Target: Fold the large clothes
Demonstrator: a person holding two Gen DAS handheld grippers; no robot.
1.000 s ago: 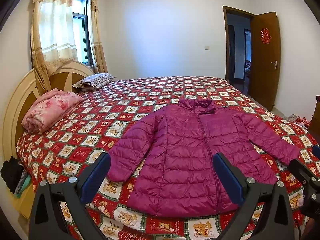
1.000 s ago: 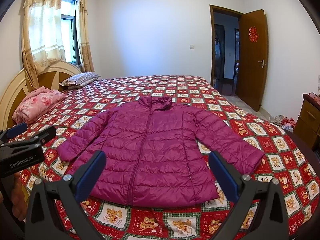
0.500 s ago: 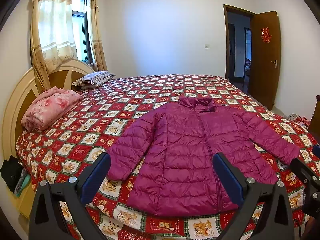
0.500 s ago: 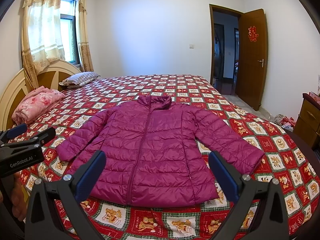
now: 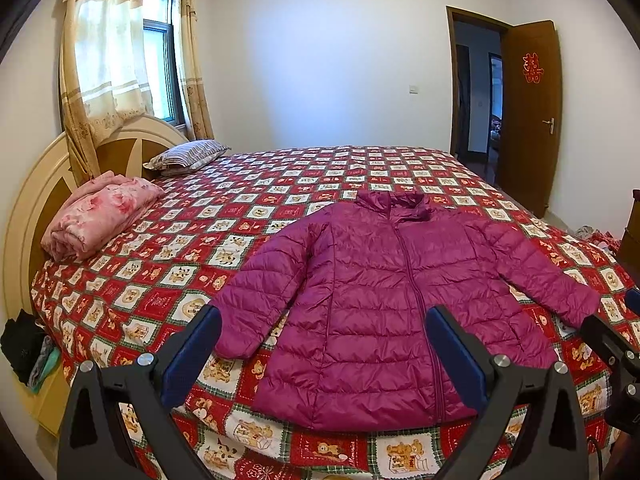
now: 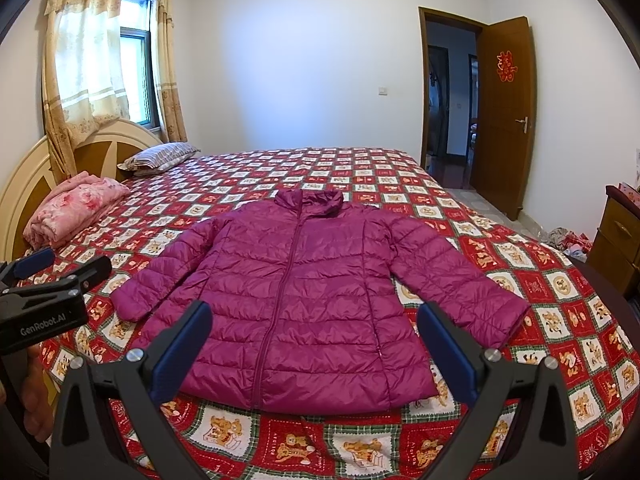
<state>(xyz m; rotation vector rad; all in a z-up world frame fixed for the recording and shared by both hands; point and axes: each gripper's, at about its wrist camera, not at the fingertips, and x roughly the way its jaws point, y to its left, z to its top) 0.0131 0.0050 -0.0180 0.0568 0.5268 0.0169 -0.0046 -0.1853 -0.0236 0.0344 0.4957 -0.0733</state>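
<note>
A magenta quilted puffer jacket [image 5: 392,292] lies flat and zipped, front up, on the red patterned bedspread [image 5: 248,200], collar away from me, both sleeves spread out. It also shows in the right wrist view [image 6: 304,304]. My left gripper [image 5: 324,344] is open and empty, held above the jacket's hem and left sleeve cuff. My right gripper [image 6: 314,340] is open and empty, held above the hem. Neither touches the jacket. The left gripper also shows at the left edge of the right wrist view [image 6: 48,284].
A folded pink blanket [image 5: 100,212] and a striped pillow [image 5: 188,156] lie by the headboard [image 5: 36,200] on the left. An open wooden door [image 5: 528,112] stands at the back right. A wooden cabinet [image 6: 616,236] and floor clutter sit at the right.
Both views have shifted slightly; the jacket sits a little lower and nearer in frame. The jacket itself has not moved and both grippers stay open.
</note>
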